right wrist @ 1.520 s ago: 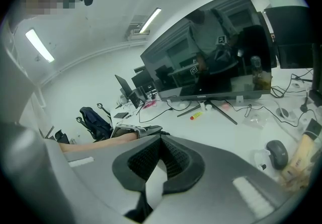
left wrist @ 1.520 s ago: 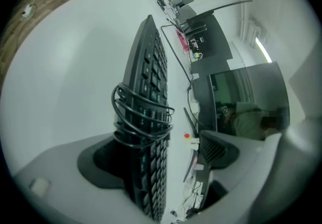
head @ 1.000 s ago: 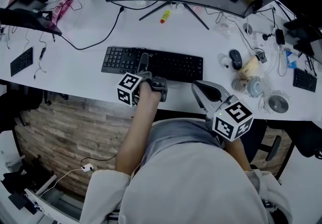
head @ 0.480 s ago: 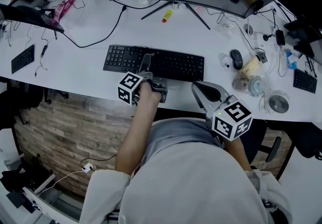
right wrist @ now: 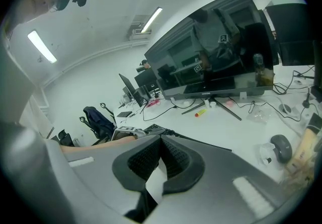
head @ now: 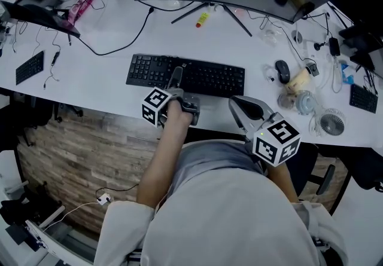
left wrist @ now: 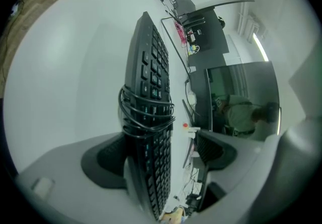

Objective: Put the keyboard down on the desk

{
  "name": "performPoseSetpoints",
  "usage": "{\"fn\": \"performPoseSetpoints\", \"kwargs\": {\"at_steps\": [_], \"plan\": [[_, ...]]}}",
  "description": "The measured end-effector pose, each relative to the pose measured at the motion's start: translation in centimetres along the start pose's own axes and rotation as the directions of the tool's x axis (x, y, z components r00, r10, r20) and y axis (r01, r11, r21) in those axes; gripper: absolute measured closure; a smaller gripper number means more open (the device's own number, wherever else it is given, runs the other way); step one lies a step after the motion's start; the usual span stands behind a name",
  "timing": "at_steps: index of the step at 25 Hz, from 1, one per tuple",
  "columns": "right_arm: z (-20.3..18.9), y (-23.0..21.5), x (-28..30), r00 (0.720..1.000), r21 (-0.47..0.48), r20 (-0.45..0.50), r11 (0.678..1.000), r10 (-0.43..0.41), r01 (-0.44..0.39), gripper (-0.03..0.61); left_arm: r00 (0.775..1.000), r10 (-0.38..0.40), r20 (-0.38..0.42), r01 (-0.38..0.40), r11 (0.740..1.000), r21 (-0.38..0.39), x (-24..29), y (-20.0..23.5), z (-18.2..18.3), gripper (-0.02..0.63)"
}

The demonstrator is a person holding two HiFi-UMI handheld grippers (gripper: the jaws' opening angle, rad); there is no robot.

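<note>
Left gripper (head: 178,79): it reaches over the near edge of the desk (head: 102,73) to the black keyboard (head: 209,78). The claw stands wide. The keyboard runs edgewise between the two pads, close against the desk-side pad, and a clear gap shows on the key side, so no clamp is applied. Keyboard: it lies flat along the front of the desk, ahead of the monitor stand (head: 206,11), with its length running left to right. Its own cable (left wrist: 146,109) is coiled in several loose turns around the body, just beyond the pads. Judgement on handling: a light, stiff board that should not sag. The keycaps give an uneven bearing face, and the loose coil could slip or snag a pad on withdrawal. The best hold is across the thin edge near mid-length, clear of the coil. Judgement on progress: placement looks complete or very nearly so. Right gripper (right wrist: 161,142): it is held low at the desk edge, well apart from the keyboard, with its pads pressed together on nothing. A mouse (head: 282,70) lies further right, untouched.
</note>
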State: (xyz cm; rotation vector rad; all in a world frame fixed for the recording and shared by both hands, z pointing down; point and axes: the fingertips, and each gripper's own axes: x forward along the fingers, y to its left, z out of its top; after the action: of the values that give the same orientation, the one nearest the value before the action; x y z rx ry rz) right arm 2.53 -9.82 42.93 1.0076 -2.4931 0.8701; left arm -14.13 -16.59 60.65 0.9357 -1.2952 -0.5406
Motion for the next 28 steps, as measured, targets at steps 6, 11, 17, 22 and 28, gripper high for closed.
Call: {"fn": "performPoseSetpoints", "kwargs": {"at_steps": [6,11,17,22,28], "plan": [[0.0,0.3,0.0,1.0,-0.003,-0.001,1.0,0.006,-0.006,0.581,1.0,0.002,-0.019,-0.002,1.0,0.002,-0.6,0.4,-0.3,0.614],[-0.2,0.4,-0.2,1.0,-0.003,0.001,1.0,0.004,-0.004,0.581,0.999,0.007,-0.036,-0.008,1.0,-0.025,-1.1,0.8,-0.7,0.614],[-0.4,0.4,-0.3,1.0,-0.002,0.004,1.0,0.008,-0.008,0.581,0.998,-0.027,-0.052,0.021,0.994,-0.108,-1.0,1.1,-0.7,0.614],[-0.6,0.9,-0.1,1.0,-0.005,0.0,1.0,0.017,-0.017,0.581,0.995,0.03,-0.093,-0.024,0.998,0.061,-1.3,0.5,-1.0,0.614],[-0.4,1.1,0.0,1.0,-0.005,0.007,1.0,0.019,-0.019,0.581,0.994,0.061,-0.092,-0.046,0.986,0.163,-2.3,-0.3,-1.8,0.614]]}}
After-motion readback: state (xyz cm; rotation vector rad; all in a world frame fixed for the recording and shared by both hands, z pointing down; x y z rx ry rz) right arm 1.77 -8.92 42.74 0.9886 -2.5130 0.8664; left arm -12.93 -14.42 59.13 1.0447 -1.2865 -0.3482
